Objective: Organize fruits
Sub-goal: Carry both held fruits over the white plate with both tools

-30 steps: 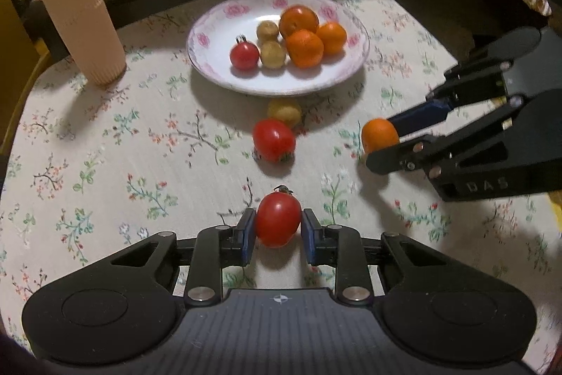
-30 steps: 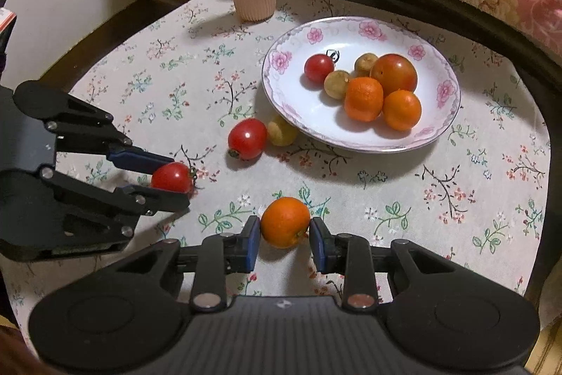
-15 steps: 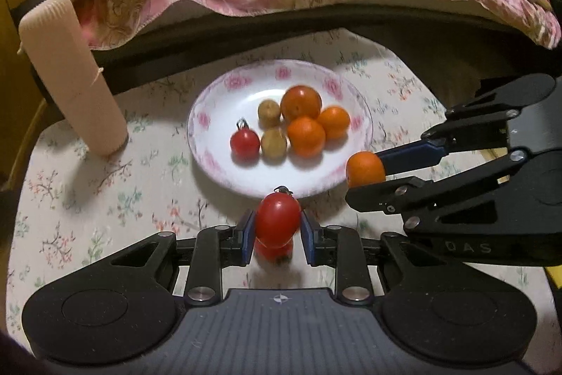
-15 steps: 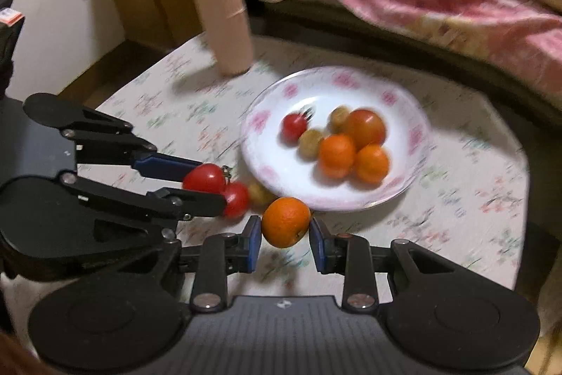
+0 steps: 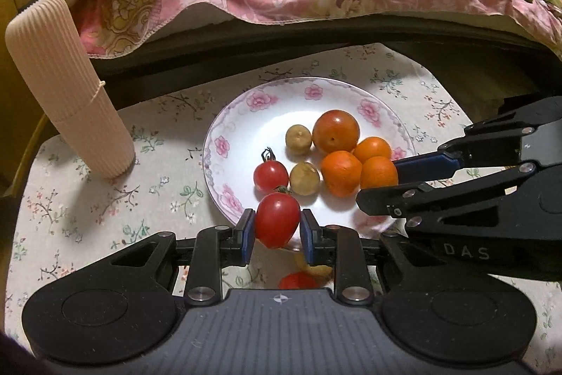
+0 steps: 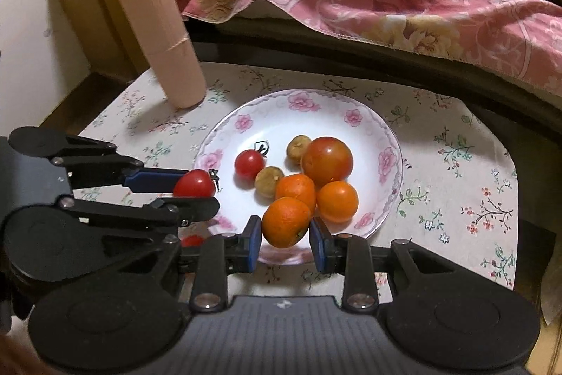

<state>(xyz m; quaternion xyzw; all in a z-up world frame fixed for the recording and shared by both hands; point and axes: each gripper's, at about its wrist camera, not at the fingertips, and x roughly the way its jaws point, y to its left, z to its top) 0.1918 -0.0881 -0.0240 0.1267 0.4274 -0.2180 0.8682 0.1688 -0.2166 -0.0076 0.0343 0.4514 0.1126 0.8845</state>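
Floral-cloth desk (image 5: 70,217), plate (image 5: 246,115) centred. Left gripper (image 5: 275,229) fingers clamp tomato (image 5: 277,220) over plate's near rim, long axis upright, stem up. Right gripper (image 6: 285,234) fingers clamp orange (image 6: 286,227) likewise.

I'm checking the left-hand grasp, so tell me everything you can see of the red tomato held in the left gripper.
The red tomato is small, oval and glossy, smooth-skinned, with a dark green stem remnant on top. It looks whole and unbruised. The left gripper is shut on it, the blue pads pressing its two sides, and it hangs clear of the tablecloth over the near rim of the plate. In the right wrist view it sits between the same fingers, at the plate's left edge.
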